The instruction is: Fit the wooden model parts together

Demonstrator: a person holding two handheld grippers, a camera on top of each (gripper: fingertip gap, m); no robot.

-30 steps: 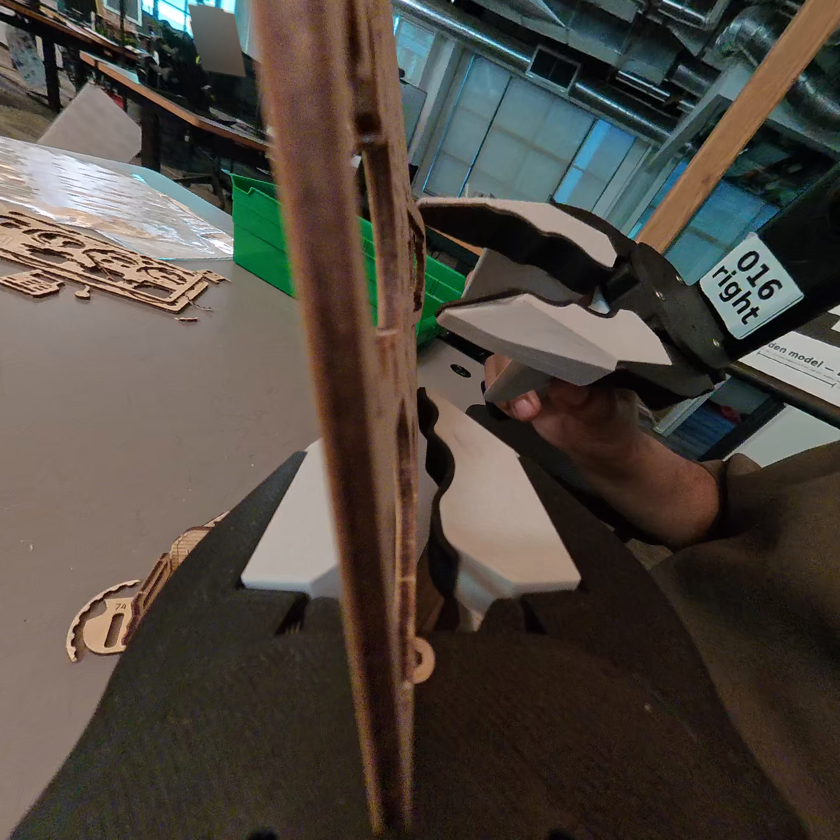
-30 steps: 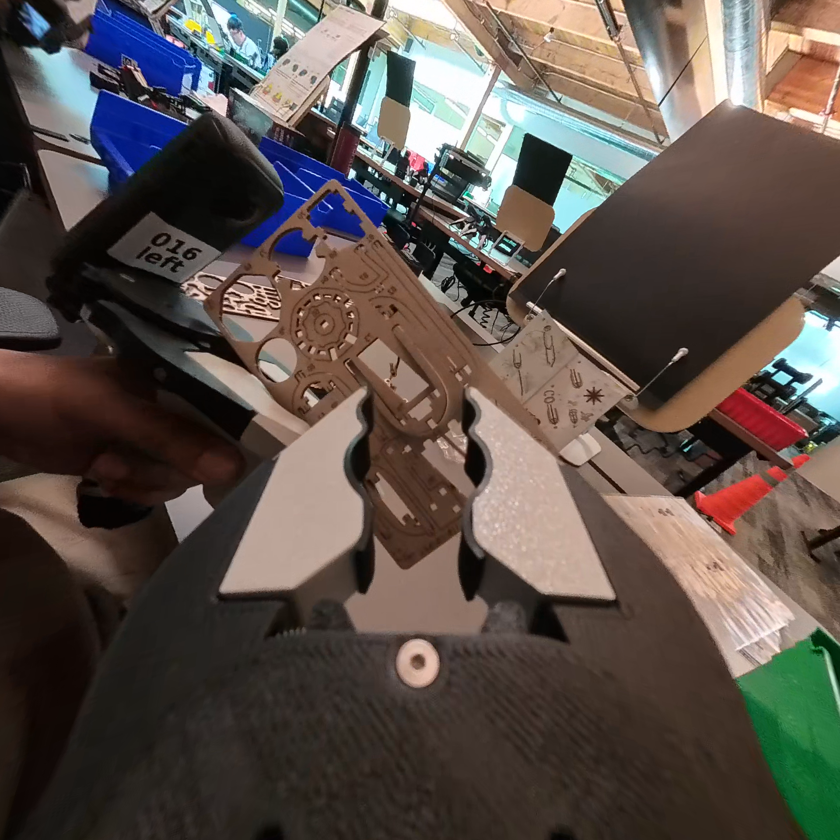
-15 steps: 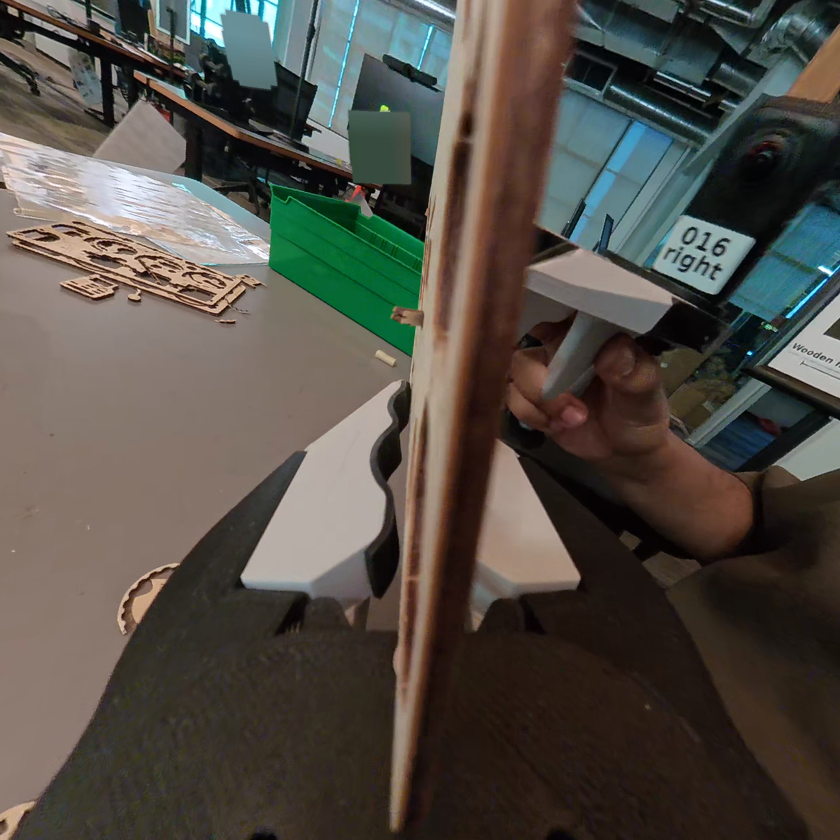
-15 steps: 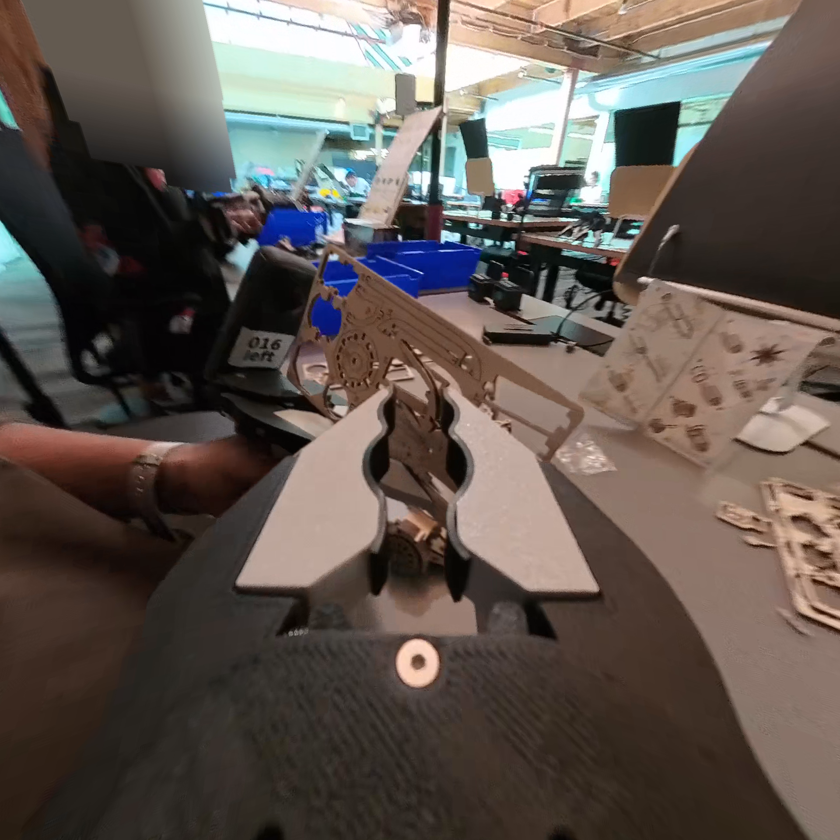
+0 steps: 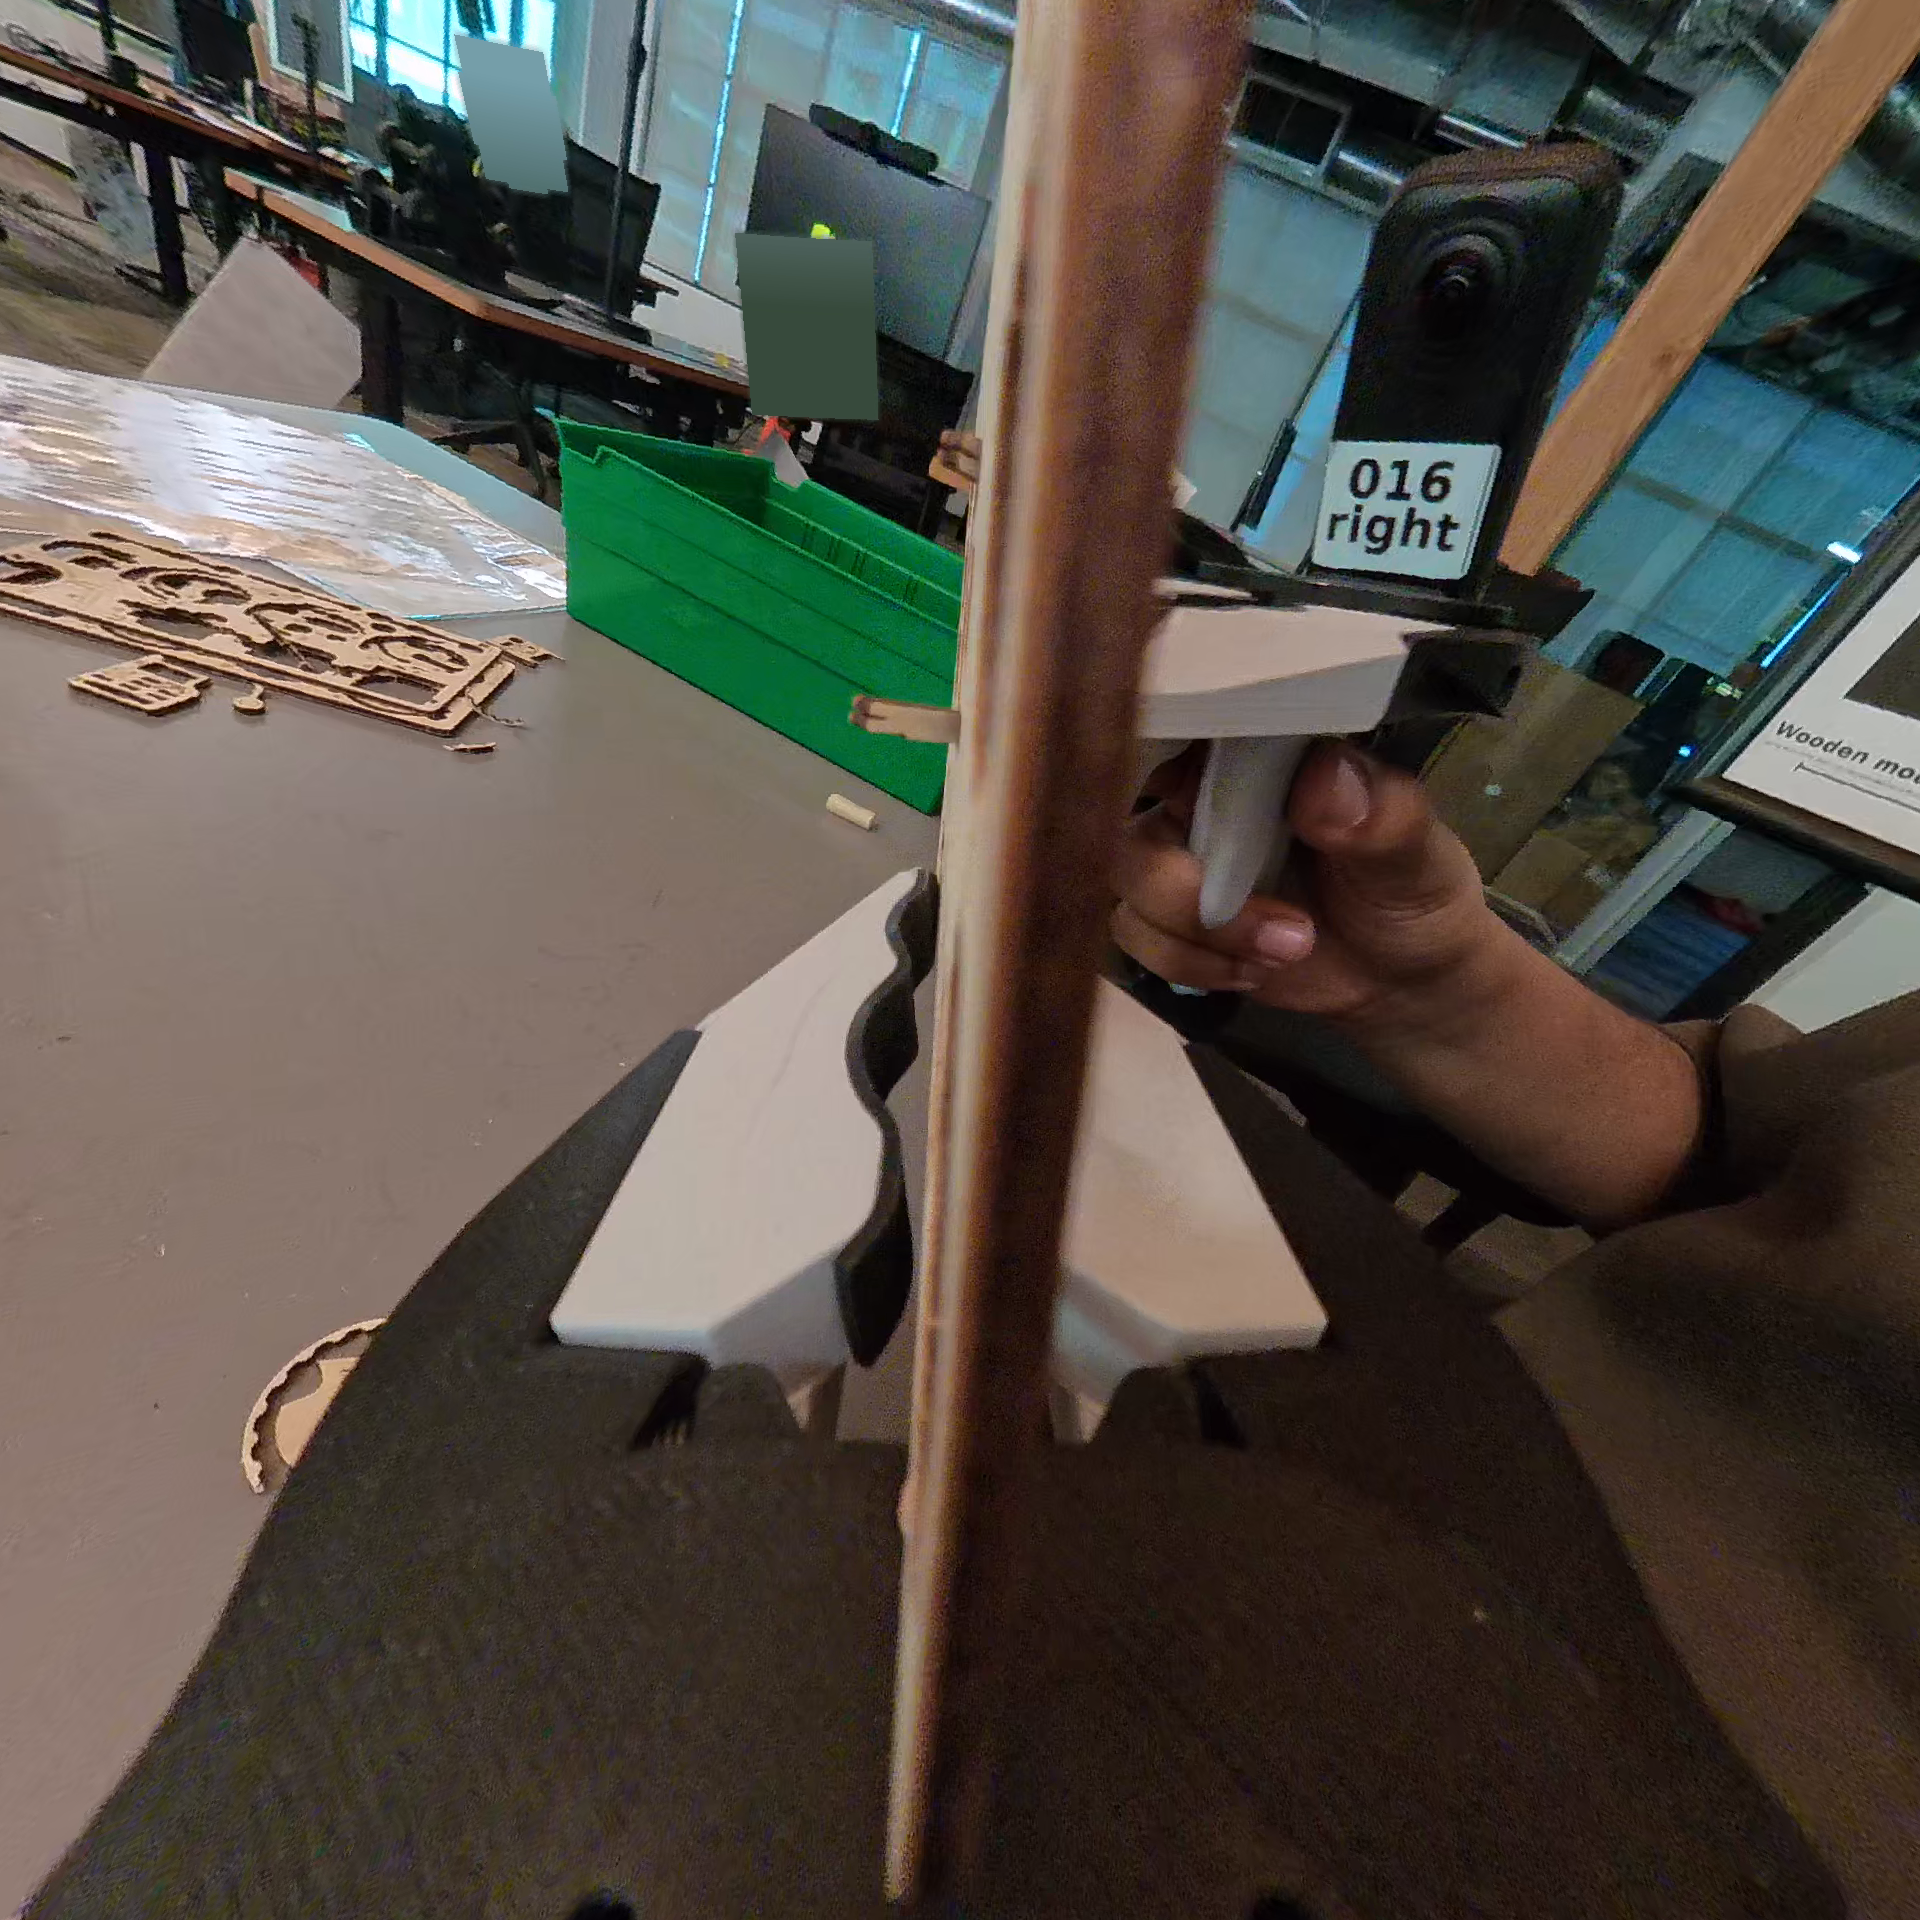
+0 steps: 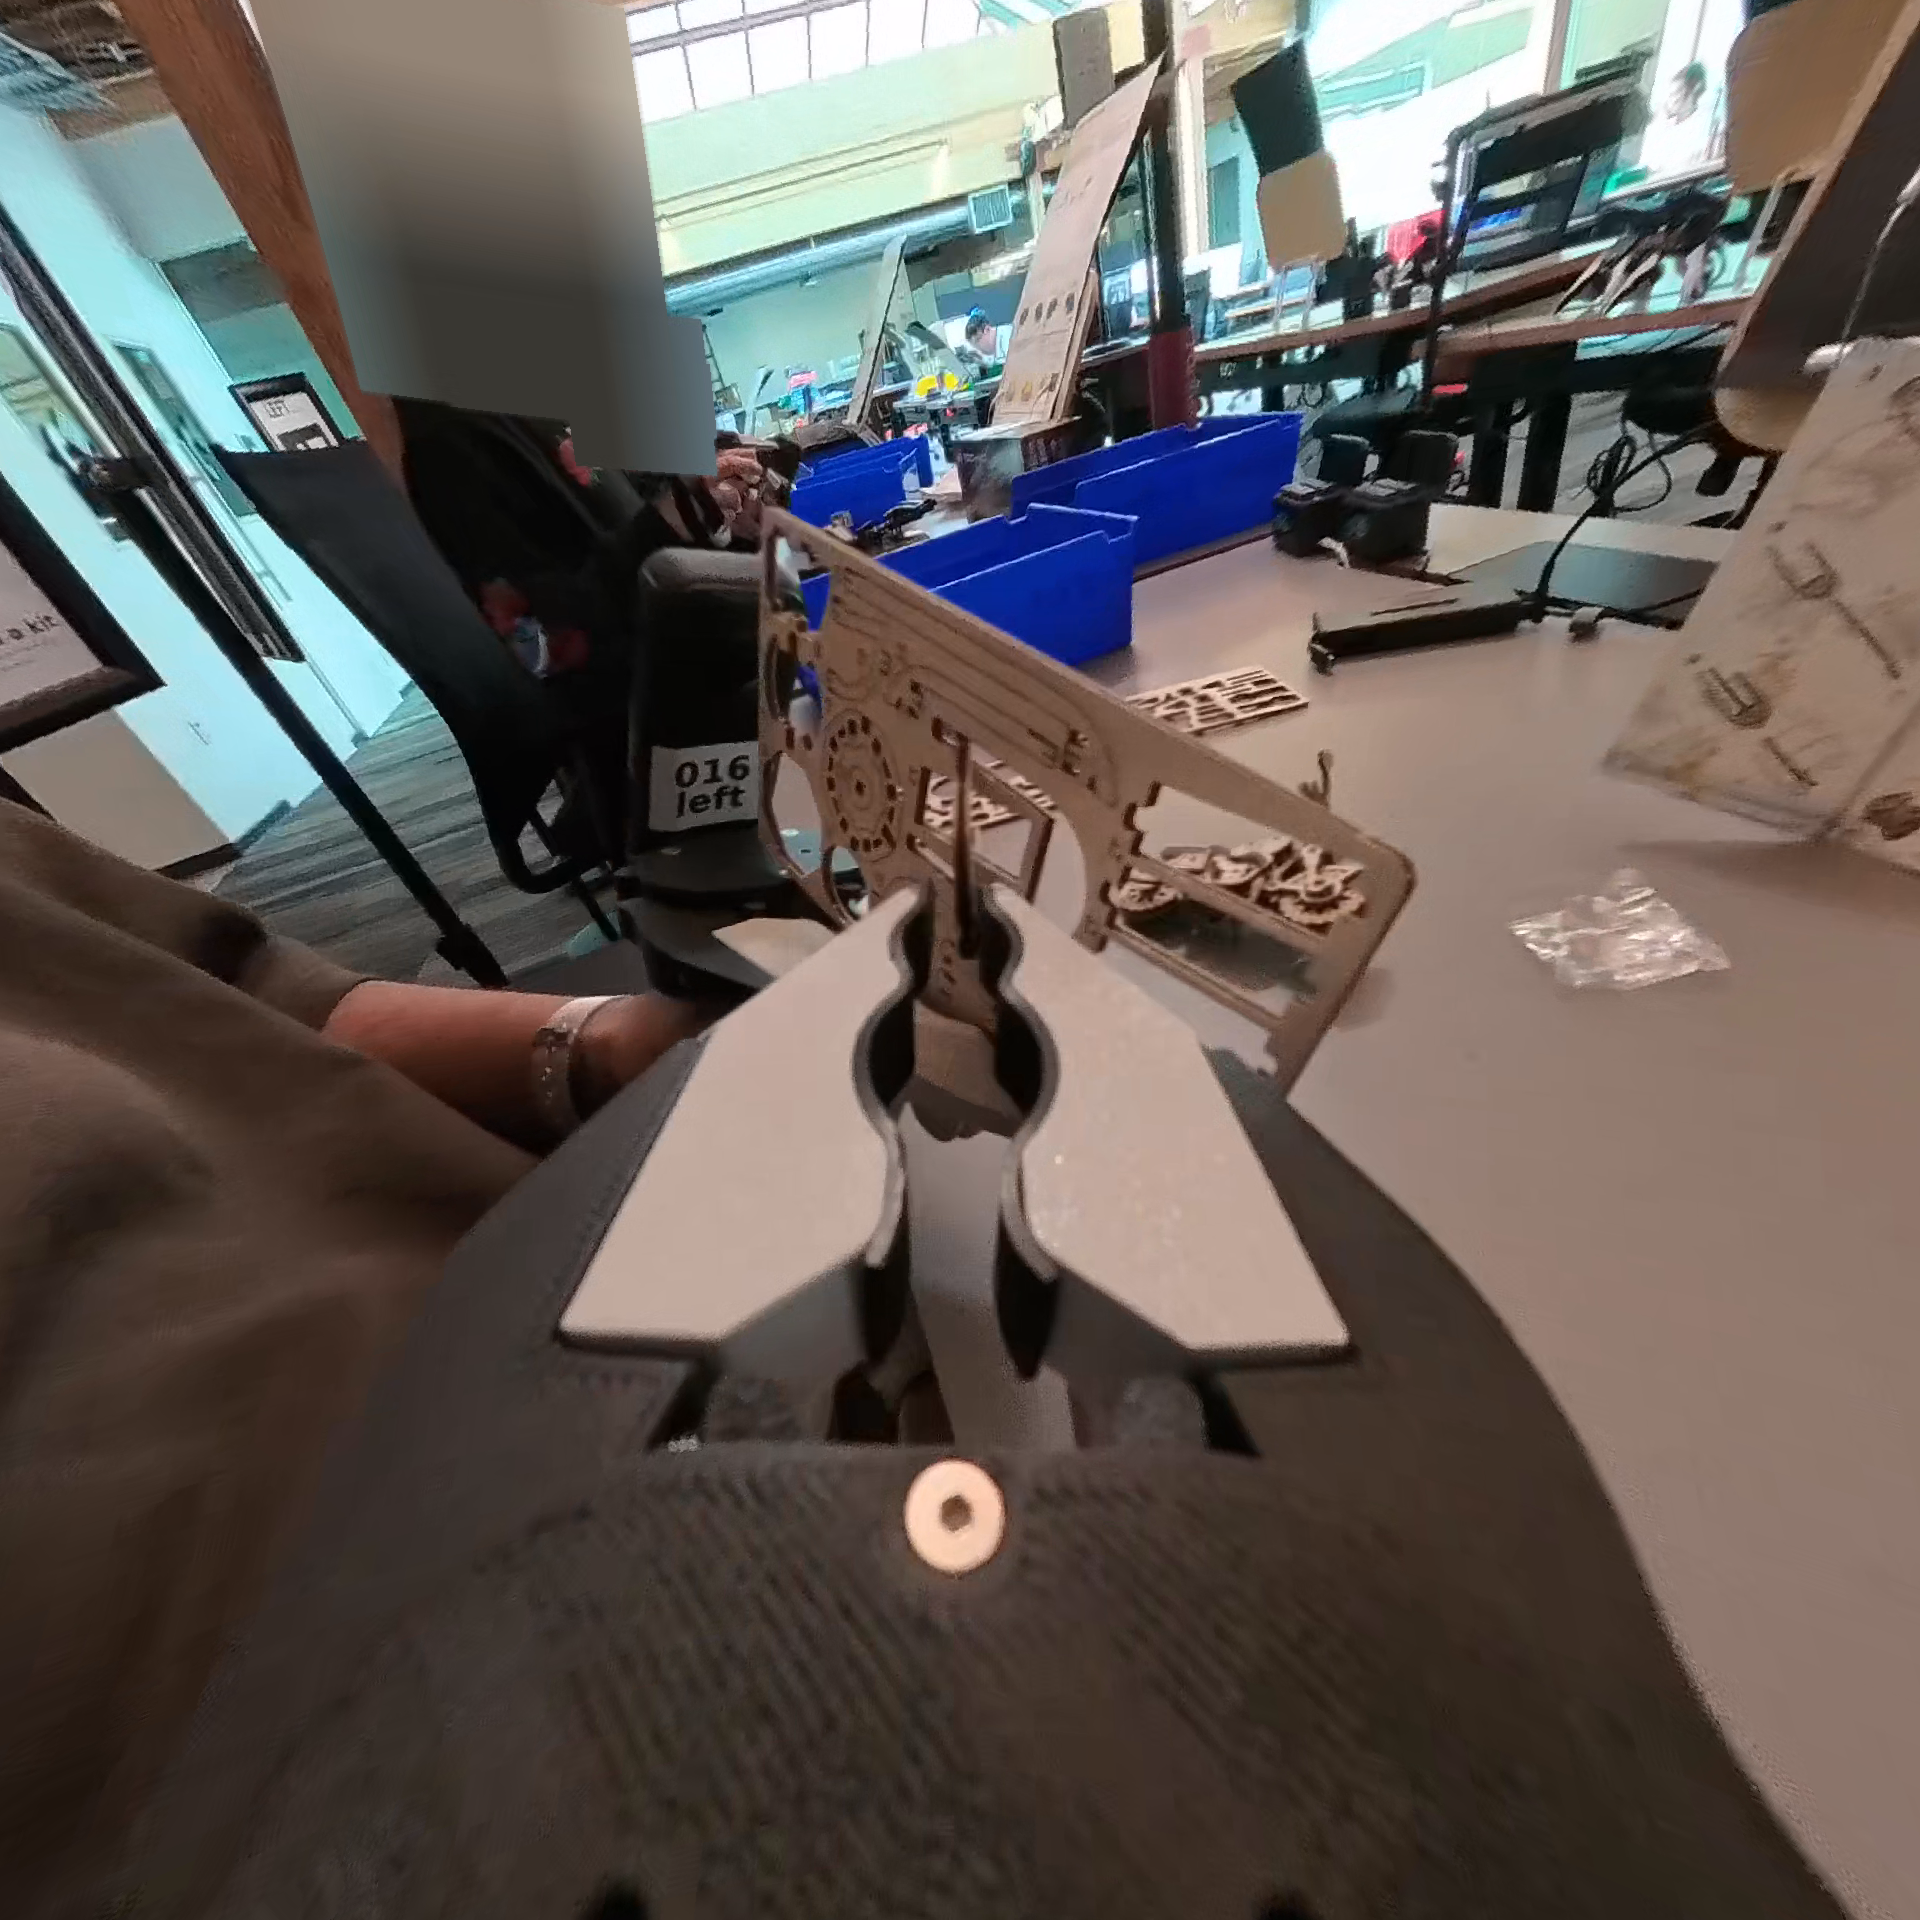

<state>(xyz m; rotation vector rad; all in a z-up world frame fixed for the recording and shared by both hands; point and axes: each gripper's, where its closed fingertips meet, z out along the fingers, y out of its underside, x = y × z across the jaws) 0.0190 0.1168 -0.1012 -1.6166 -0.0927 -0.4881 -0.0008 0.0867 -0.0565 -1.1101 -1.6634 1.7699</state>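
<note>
- The step in hand seems to be freeing a small part from the wooden sheet (image 6: 1091,821) before any fitting is done.
- The left gripper (image 5: 977,1143) has its fingers clamped on the sheet and holds it on edge in the air, above the near edge of the counter (image 5: 312,987).
- The right gripper (image 6: 951,935) comes to the flat face of the sheet. Its fingers are close together with a narrow gap, around a thin part of the sheet; if they really pinch it, I cannot tell.
- A small tab (image 5: 899,717) sticks out on the far face of the sheet.
- The next move, I think, needs a firm hold by the left gripper and a gentle, straight push or pull, because the thin wood can snap.
- The sheet is thin pale plywood with dark burnt edges, a gear-like ring and many cut outlines, some windows already empty.
- Another sheet (image 5: 260,634) lies flat toward the far left of the counter.
</note>
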